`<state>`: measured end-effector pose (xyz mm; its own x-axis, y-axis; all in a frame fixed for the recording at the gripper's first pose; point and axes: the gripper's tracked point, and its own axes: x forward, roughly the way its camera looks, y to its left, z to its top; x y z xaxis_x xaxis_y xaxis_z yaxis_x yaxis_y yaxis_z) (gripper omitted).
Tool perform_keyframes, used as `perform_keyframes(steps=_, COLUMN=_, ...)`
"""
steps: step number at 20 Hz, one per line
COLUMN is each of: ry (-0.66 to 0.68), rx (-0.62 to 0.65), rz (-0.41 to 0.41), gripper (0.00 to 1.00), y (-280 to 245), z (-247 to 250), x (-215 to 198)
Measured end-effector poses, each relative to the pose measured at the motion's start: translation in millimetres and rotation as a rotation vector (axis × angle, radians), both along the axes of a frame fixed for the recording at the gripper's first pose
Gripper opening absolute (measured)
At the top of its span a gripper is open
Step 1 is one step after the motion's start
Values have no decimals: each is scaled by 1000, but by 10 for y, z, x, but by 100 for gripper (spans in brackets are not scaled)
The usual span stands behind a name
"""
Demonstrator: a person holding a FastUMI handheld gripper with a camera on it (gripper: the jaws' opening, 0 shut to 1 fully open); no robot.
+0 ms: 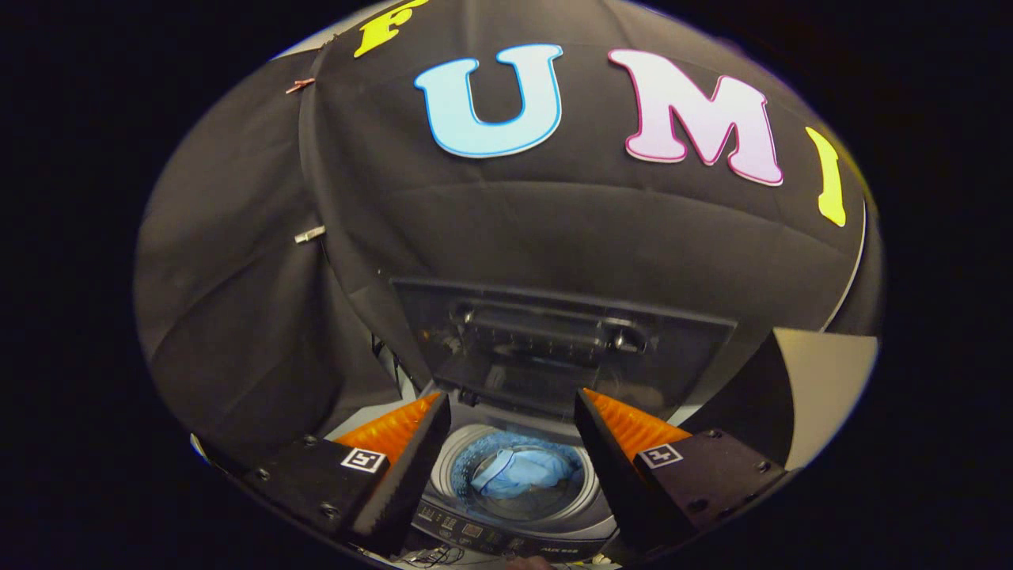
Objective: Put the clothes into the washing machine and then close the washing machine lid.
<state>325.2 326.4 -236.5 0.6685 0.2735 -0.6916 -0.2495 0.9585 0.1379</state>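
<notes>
A top-loading washing machine point(506, 538) stands below and ahead of my gripper point(513, 408). Its dark lid point(554, 348) is raised upright against the black cloth wall behind it. Light blue clothes point(518, 473) lie inside the round drum point(455, 455), seen through the gap between my fingers. The gripper is open and holds nothing; it hovers above the drum opening, apart from the clothes and the lid.
The machine's control panel point(491, 532) runs along its near edge, with cables lying just in front of it. A pale panel point(831, 388) stands to the right of the machine. The black cloth wall point(261, 317) hangs behind and to the left.
</notes>
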Motion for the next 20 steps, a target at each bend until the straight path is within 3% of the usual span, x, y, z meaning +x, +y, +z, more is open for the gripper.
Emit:
perform_keyframes(steps=8, ry=-51, rx=15, rz=-29, gripper=99, y=-57, z=213, x=657)
perform_keyframes(steps=16, ry=-2, rx=32, rz=-67, gripper=99, y=-146, z=-110, x=1261)
perform_keyframes(steps=20, ry=60, rx=11, rz=-84, gripper=100, y=-250, z=-354, x=1291)
